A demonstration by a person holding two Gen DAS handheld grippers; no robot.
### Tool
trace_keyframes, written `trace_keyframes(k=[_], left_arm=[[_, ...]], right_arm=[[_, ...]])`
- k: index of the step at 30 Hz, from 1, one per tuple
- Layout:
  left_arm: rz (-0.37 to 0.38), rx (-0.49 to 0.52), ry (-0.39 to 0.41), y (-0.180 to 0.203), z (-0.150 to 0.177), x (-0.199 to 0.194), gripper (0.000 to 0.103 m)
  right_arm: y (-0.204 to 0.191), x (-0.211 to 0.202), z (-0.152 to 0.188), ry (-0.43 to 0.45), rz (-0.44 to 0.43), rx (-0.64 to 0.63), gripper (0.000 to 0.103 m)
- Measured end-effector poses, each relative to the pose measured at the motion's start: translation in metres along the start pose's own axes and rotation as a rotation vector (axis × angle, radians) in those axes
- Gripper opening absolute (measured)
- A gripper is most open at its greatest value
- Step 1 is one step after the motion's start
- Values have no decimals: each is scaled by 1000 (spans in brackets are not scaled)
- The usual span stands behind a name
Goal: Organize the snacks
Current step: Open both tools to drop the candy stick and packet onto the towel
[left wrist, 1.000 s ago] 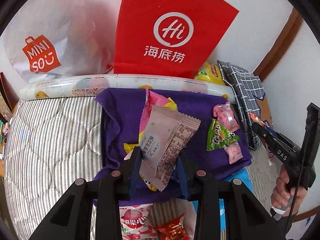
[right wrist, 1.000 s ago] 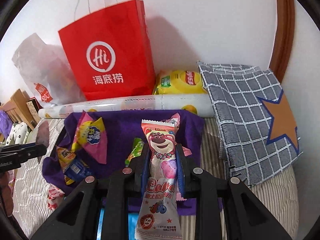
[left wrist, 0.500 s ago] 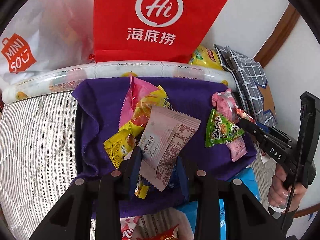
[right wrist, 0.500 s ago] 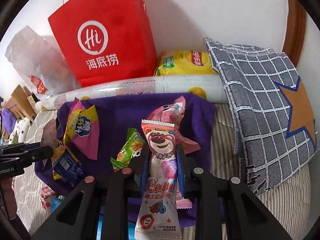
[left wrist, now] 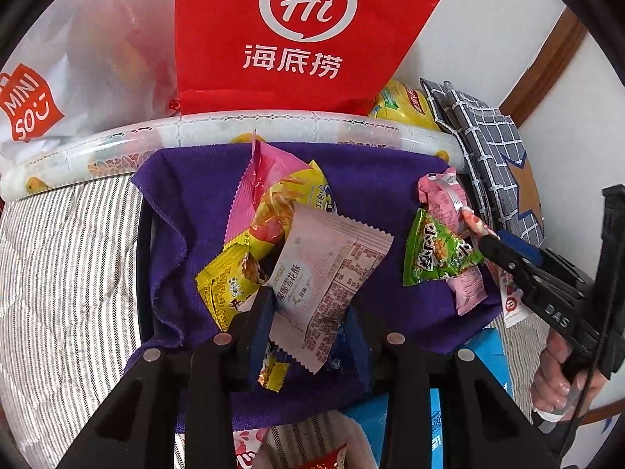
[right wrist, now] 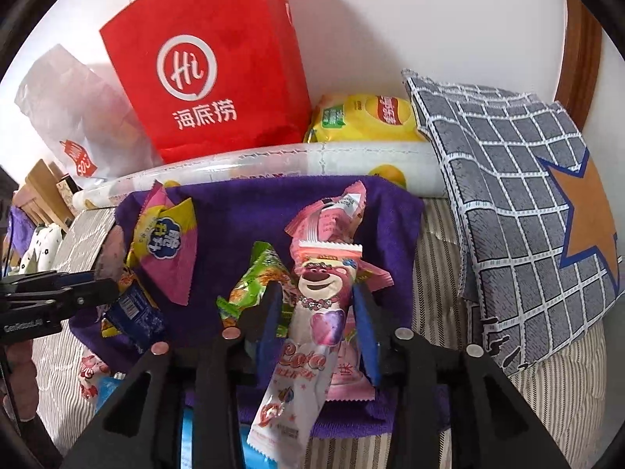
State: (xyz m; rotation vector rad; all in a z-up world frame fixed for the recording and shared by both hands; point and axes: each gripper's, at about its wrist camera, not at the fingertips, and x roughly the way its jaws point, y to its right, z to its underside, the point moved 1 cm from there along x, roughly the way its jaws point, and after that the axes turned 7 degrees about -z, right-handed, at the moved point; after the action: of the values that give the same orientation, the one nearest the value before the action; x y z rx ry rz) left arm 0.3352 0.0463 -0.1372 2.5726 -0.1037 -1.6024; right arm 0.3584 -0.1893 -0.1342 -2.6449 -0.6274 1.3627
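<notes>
Purple towelling cloth (left wrist: 203, 211), lining a dark basket on the striped bed, is receiving the snacks, and both hands are letting go over it. The left gripper (left wrist: 308, 312) has just been opening its jaws: the pale pink printed foil snack packet (left wrist: 328, 273) is standing between the blue pads, leaning on the left one, and the right pad is no longer pressing it. The right gripper (right wrist: 318, 320) has likewise just been opening; the long pink bear-printed candy packet (right wrist: 308, 324) is hanging loose in the gap, clear of both pads.

To finish this release well, each gripper should probably be spreading wider before lifting, so that a crimped edge is not snagging on a pad and dragging the packet back out. Pulling straight back along the fingers looks safest, since the green peanut packet (left wrist: 437, 258) and the yellow-and-pink crisp packet (left wrist: 273, 203) are lying just beside the drop spots.

The left wrist view is showing the right hand (left wrist: 554, 367) on its handle and more packets below the basket edge. The right wrist view alone is showing the whole grey checked cushion with an orange star (right wrist: 527, 203), the yellow crisp bag (right wrist: 367, 117) behind the rolled mat, and the blue wrapper (right wrist: 134, 312) under the left gripper's tip.
</notes>
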Motion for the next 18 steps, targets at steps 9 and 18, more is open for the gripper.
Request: trace_keyframes(k=[9,18], left_arm=[[-12,-10,11,1,6,-13,57],[-38,-9,65,-2,19,-50,65]], right_arm=[[-12,-29,6,33,13,-25,44],[-19,-67,12,73,53,-25,44]])
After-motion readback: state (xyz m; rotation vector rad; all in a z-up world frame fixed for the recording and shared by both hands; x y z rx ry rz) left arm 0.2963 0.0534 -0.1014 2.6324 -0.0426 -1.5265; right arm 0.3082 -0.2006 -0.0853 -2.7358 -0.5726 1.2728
